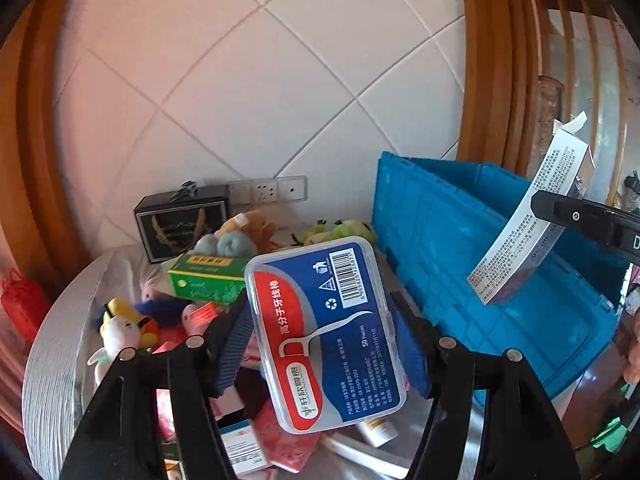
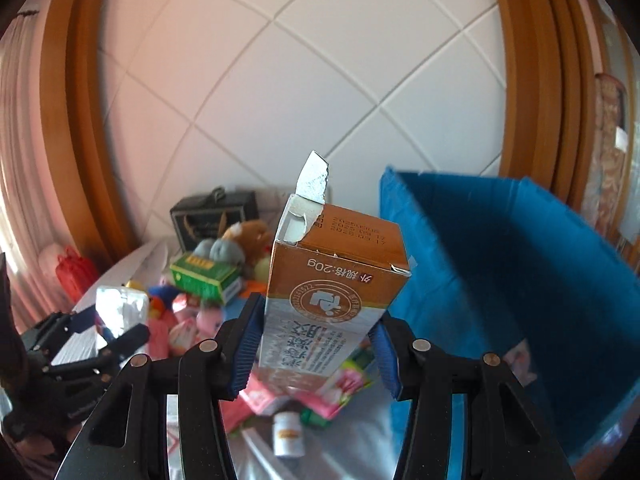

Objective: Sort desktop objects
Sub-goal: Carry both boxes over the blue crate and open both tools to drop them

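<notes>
Left tool (image 1: 320,336) grips the floss case (image 1: 324,336) and right tool (image 2: 316,344) grips the ointment carton (image 2: 328,300), both lifted beside the blue crate (image 1: 460,240), presumably for deposit.

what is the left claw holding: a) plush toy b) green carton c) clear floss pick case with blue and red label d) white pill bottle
c: the left claw is shut on the floss pick case, lifted above the pile, its blue pads pressing both sides.
</notes>
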Demonstrator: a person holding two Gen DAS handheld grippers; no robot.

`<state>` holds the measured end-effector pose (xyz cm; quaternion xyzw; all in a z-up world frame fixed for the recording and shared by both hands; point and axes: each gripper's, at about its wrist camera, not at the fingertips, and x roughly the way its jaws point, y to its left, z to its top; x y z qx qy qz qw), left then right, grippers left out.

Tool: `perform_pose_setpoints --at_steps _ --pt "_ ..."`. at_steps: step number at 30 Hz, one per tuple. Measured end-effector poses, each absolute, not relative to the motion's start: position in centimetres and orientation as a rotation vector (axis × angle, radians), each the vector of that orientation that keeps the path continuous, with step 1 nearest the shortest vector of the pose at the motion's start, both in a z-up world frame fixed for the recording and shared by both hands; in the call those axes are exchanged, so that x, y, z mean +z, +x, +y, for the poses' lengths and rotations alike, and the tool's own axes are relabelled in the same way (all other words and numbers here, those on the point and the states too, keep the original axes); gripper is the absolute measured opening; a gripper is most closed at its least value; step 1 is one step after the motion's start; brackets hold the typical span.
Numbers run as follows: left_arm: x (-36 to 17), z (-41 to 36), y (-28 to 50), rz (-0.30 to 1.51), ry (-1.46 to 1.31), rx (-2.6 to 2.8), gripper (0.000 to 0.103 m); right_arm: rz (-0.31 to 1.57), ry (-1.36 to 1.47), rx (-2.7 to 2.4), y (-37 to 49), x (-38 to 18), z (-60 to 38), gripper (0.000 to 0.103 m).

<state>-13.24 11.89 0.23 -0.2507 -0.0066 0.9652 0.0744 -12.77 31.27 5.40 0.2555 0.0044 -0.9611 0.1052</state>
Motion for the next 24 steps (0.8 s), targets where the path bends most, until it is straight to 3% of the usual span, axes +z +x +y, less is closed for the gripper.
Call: perform_pose_setpoints --at_steps 10,18,24 --pt "5.0 26.2 -15.9 0.040 -0.618 2.784 0.065 0.090 0.593 -3.031 -11.5 10.9 43.8 0.050" --pt "7.5 37.7 -17.2 0.048 -0.641 2.677 0.065 0.242 0.750 -3.115 -13.7 8.6 54.0 0.050" --pt "6.4 43.6 -18.7 0.093 -0.748 2.629 0.065 0.335 0.873 -3.080 -16.0 5.3 59.2 0.050"
